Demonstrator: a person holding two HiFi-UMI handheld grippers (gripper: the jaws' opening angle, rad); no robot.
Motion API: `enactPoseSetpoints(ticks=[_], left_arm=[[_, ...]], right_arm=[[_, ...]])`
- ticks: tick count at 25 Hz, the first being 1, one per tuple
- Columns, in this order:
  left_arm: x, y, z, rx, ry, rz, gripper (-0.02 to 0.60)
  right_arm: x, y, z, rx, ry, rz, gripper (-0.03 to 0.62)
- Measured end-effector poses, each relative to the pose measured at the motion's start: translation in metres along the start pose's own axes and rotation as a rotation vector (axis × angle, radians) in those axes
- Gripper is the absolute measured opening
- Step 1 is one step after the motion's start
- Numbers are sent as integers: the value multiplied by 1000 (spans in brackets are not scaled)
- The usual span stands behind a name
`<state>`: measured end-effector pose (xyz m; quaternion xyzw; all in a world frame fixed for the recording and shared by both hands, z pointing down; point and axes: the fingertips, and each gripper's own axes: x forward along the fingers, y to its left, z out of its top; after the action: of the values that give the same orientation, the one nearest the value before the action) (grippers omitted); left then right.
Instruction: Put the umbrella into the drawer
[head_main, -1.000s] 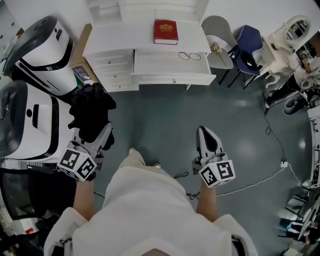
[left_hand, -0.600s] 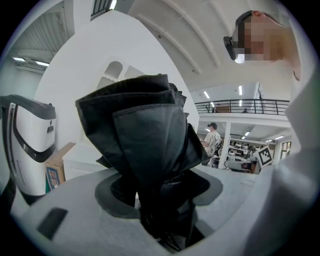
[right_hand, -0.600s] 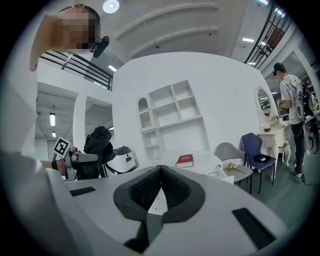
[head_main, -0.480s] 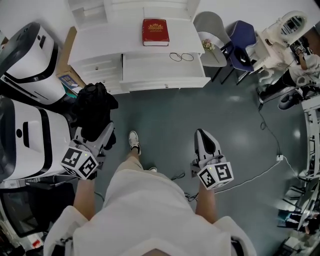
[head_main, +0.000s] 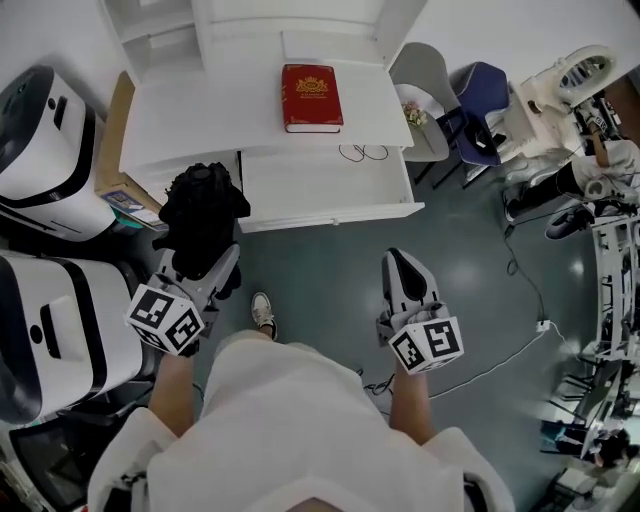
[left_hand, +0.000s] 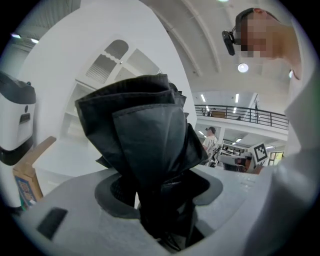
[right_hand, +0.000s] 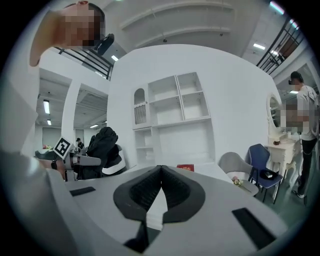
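A black folded umbrella (head_main: 203, 212) stands upright out of my left gripper (head_main: 204, 264), whose jaws are shut on its lower part. In the left gripper view the umbrella (left_hand: 148, 145) fills the middle, its base pinched in the left gripper (left_hand: 161, 220). The white desk (head_main: 200, 112) lies ahead with its wide drawer (head_main: 335, 212) pulled out. The umbrella is just short of the drawer's left front corner. My right gripper (head_main: 399, 263) hangs over the floor in front of the drawer, shut (right_hand: 160, 169) and holding nothing.
A red book (head_main: 311, 96) lies on the desk top and a pair of glasses (head_main: 362, 152) in the drawer. White machines (head_main: 45, 130) stand at the left. A grey chair (head_main: 425, 72) and a blue chair (head_main: 482, 88) stand at the right. A cable (head_main: 500, 352) runs across the floor.
The person has stepped toward the desk, and both grippers have come closer to the open drawer. The umbrella stays in the left gripper; the right stays shut.
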<state>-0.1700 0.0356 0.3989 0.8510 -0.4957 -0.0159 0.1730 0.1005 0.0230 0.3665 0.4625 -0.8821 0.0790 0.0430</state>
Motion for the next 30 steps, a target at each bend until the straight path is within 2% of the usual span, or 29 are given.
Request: enactPoseSetpoints(ticks=[7, 14, 21, 26, 30], left_arm=[[58, 55, 7, -42, 85, -75, 258], [117, 51, 10, -44, 130, -130, 258], [163, 36, 30, -10, 105, -97, 259], [182, 41, 28, 80, 184, -39, 261], [194, 44, 18, 79, 225, -10, 261]], right_arm=[[75, 0, 17, -26, 14, -45, 0], [84, -57, 12, 29, 39, -123, 0], [125, -114, 37, 6, -21, -47, 0], [162, -140, 39, 26, -26, 35, 0], [180, -152, 29, 52, -17, 77, 0]])
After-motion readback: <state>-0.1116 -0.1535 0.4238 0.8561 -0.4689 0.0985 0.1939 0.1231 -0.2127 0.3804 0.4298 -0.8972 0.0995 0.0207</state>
